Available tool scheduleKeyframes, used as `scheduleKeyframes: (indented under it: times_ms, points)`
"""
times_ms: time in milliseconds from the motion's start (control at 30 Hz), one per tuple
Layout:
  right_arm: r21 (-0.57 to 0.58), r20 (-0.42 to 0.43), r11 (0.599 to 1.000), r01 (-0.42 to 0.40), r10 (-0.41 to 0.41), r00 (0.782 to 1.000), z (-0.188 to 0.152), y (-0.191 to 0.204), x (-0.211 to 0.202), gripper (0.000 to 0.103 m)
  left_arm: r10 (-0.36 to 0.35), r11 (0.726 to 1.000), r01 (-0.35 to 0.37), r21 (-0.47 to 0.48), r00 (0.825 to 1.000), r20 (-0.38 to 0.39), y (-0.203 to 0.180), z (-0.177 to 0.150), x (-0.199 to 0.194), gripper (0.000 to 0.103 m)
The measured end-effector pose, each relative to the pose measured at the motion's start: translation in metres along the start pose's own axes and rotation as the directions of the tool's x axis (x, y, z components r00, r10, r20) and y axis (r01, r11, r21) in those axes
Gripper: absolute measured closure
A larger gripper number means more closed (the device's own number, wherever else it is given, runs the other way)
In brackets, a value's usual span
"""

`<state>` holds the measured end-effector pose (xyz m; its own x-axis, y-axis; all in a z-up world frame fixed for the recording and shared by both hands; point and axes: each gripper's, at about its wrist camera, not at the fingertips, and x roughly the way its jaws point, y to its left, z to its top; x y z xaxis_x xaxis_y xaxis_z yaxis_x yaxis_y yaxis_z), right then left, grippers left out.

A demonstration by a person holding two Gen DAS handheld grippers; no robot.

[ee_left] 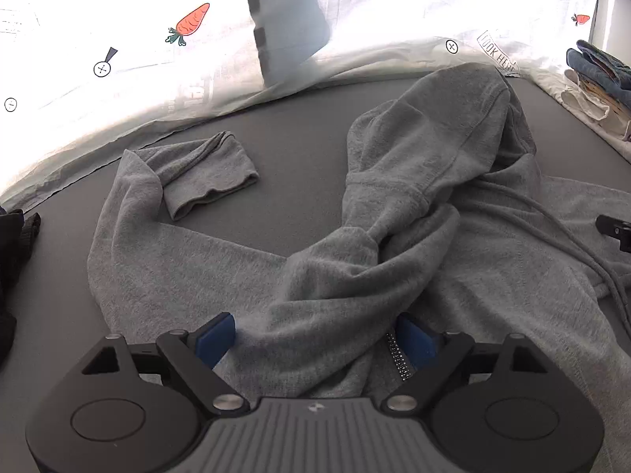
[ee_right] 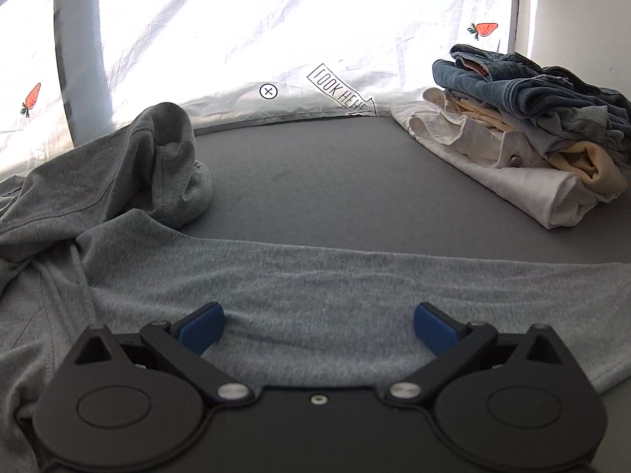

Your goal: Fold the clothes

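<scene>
A grey zip hoodie (ee_left: 355,260) lies crumpled on the grey mat (ee_left: 295,157). Its hood (ee_left: 434,138) points toward the back, and one sleeve bends left, its cuff (ee_left: 213,181) folded over. My left gripper (ee_left: 315,335) hovers open over the hoodie's front. A raised fold of fabric and the zipper (ee_left: 398,358) lie between its blue pads, unpressed. In the right wrist view the hood (ee_right: 169,157) sits at the left and the other sleeve (ee_right: 394,276) stretches flat to the right. My right gripper (ee_right: 319,327) stands wide open just above that sleeve.
A stack of folded clothes (ee_right: 532,126), jeans on top of white and cream items, sits at the back right; it also shows as a pile (ee_left: 599,79) in the left view. A dark garment (ee_left: 12,256) lies at the left edge. A white carrot-print sheet (ee_left: 118,39) hangs behind.
</scene>
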<state>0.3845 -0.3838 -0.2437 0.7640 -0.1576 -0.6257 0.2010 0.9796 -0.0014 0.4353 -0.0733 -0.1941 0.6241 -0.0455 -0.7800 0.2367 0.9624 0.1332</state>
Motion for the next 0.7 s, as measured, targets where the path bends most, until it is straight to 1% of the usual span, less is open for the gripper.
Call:
scheduleKeyframes:
  times_ms: [67, 133, 200, 233, 267, 300, 333, 367, 433, 467, 500, 533, 567, 600, 633, 700]
  points:
    - [0.000, -0.001, 1.000, 0.000, 0.000, 1.000, 0.001, 0.000, 0.002, 0.000, 0.055, 0.998, -0.055, 0.014, 0.998, 0.045, -0.002, 0.005, 0.005, 0.014]
    - [0.001, -0.001, 1.000, -0.001, 0.001, 1.000, 0.001, -0.001, 0.003, 0.000, 0.078, 0.997, -0.077, -0.017, 0.995, 0.065, 0.008, 0.012, 0.007, 0.014]
    - [0.001, -0.001, 1.000, -0.001, 0.001, 1.000, 0.001, -0.001, 0.002, 0.000, 0.111, 0.990, -0.103, -0.099, 0.991, 0.081, 0.028, 0.015, 0.006, 0.014]
    - [0.001, -0.001, 1.000, -0.001, 0.001, 1.000, 0.001, -0.001, 0.002, 0.000, 0.127, 0.979, -0.112, -0.173, 0.989, 0.081, 0.046, 0.015, 0.005, 0.014]
    - [0.001, -0.001, 1.000, -0.001, 0.001, 1.000, 0.001, -0.001, 0.002, 0.000, 0.138, 0.961, -0.116, -0.252, 0.988, 0.074, 0.064, 0.014, 0.004, 0.014]
    - [0.001, -0.001, 1.000, -0.001, 0.001, 1.000, 0.001, -0.001, 0.002, 0.000, 0.152, 0.932, -0.123, -0.341, 0.987, 0.059, 0.082, 0.008, 0.005, 0.014]
    - [0.001, -0.001, 1.000, -0.001, 0.001, 1.000, 0.001, 0.000, 0.002, 0.000, 0.182, 0.887, -0.150, -0.436, 0.983, 0.034, 0.101, 0.000, 0.007, 0.014]
    - [0.001, -0.001, 1.000, -0.001, 0.001, 1.000, 0.002, 0.000, 0.002, 0.000, 0.216, 0.828, -0.187, -0.529, 0.976, -0.007, 0.120, -0.009, 0.010, 0.014]
    - [0.001, -0.001, 1.000, -0.001, 0.001, 1.000, 0.002, -0.001, 0.002, 0.000, 0.162, 0.757, -0.152, -0.635, 0.986, -0.043, 0.151, -0.021, 0.014, 0.014]
    - [0.001, 0.000, 1.000, -0.001, 0.001, 1.000, 0.002, 0.000, 0.002, 0.000, 0.131, 0.717, -0.134, -0.684, 0.990, -0.057, 0.166, -0.027, 0.016, 0.014]
    - [0.001, 0.000, 1.000, -0.001, 0.001, 1.000, 0.002, 0.000, 0.002, 0.000, 0.136, 0.710, -0.132, -0.692, 0.989, -0.049, 0.169, -0.029, 0.012, 0.016]
    - [0.001, 0.000, 1.000, -0.001, 0.001, 1.000, 0.002, 0.000, 0.002, 0.000, 0.165, 0.723, -0.150, -0.675, 0.985, -0.043, 0.166, -0.028, 0.007, 0.015]
    - [0.001, 0.000, 1.000, -0.001, 0.001, 1.000, 0.002, 0.000, 0.002, 0.000, 0.178, 0.754, -0.158, -0.637, 0.984, -0.034, 0.161, -0.025, 0.002, 0.014]
    - [0.001, 0.000, 1.000, -0.001, 0.001, 1.000, 0.002, 0.000, 0.002, 0.000, 0.177, 0.780, -0.156, -0.606, 0.984, -0.025, 0.155, -0.023, -0.001, 0.014]
    - [0.001, 0.000, 1.000, -0.001, 0.001, 1.000, 0.002, 0.000, 0.002, 0.000, 0.169, 0.797, -0.141, -0.588, 0.986, -0.008, 0.150, -0.019, -0.006, 0.014]
    - [0.001, 0.000, 1.000, -0.001, 0.001, 1.000, 0.002, 0.000, 0.002, 0.000, 0.122, 0.816, -0.081, -0.572, 0.992, 0.035, 0.139, -0.011, -0.014, 0.014]
